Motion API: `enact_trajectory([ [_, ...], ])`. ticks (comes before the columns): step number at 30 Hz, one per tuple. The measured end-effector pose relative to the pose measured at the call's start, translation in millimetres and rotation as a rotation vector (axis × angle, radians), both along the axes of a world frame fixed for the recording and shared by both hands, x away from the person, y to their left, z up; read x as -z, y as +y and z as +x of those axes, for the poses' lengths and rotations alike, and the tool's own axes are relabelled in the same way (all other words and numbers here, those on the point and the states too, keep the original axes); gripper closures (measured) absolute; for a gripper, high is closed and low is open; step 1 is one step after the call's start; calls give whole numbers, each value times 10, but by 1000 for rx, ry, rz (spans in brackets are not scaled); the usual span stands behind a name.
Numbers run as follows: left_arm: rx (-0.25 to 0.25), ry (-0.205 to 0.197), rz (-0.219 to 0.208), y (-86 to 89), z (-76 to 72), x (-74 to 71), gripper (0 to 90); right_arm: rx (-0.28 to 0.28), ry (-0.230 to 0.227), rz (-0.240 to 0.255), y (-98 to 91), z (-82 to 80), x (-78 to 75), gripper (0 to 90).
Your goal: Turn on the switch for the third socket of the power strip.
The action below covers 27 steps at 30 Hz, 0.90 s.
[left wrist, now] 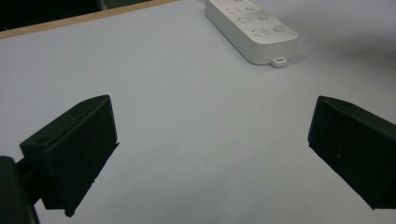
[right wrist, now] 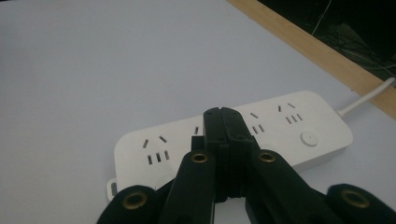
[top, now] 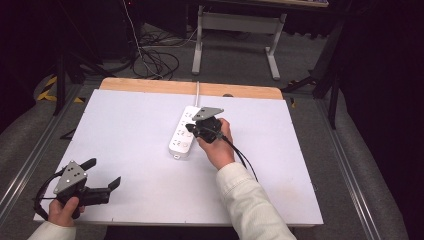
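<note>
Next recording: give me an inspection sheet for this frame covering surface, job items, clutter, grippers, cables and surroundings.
Surface: white board on a wooden table, bare apart from the strip.
Job's things: white power strip, lying flat near the middle.
Clutter: nothing seen.
Grippers: left gripper open, at the near left corner, holding nothing; right gripper shut, jaws over the strip's sockets.
Cables: strip's white cord runs off the far edge; black cables on the floor.
Surroundings: grey carpet, white desk frame behind.

table (top: pixel 125 130): white top, wood far edge; power strip (top: pixel 181 136) lying flat, apparently
</note>
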<state>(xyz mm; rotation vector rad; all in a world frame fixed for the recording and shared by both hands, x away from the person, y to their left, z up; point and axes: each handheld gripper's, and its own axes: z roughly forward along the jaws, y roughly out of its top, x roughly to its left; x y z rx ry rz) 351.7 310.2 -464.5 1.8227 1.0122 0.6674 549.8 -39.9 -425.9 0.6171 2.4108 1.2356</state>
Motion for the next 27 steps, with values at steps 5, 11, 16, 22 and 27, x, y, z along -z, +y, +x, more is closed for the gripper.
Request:
enact_trajectory([
  [5, 1, 1, 0, 2, 1, 1, 18, 5, -6, 25, -36, -13, -74, 900],
  [11, 0, 1, -2, -4, 2, 2, 17, 6, -7, 36, -79, -6, -93, 900],
  [16, -3, -2, 0, 3, 2, -1, 17, 10, -6, 70, -126, -14, -138, 663],
  [22, 1, -1, -1, 7, 3, -5, 18, 16, -1, 91, -236, -110, -266, 468],
  [27, 11, 6, -6, 11, -5, -18, 17, 14, -11, 93, -350, -240, -392, 391],
])
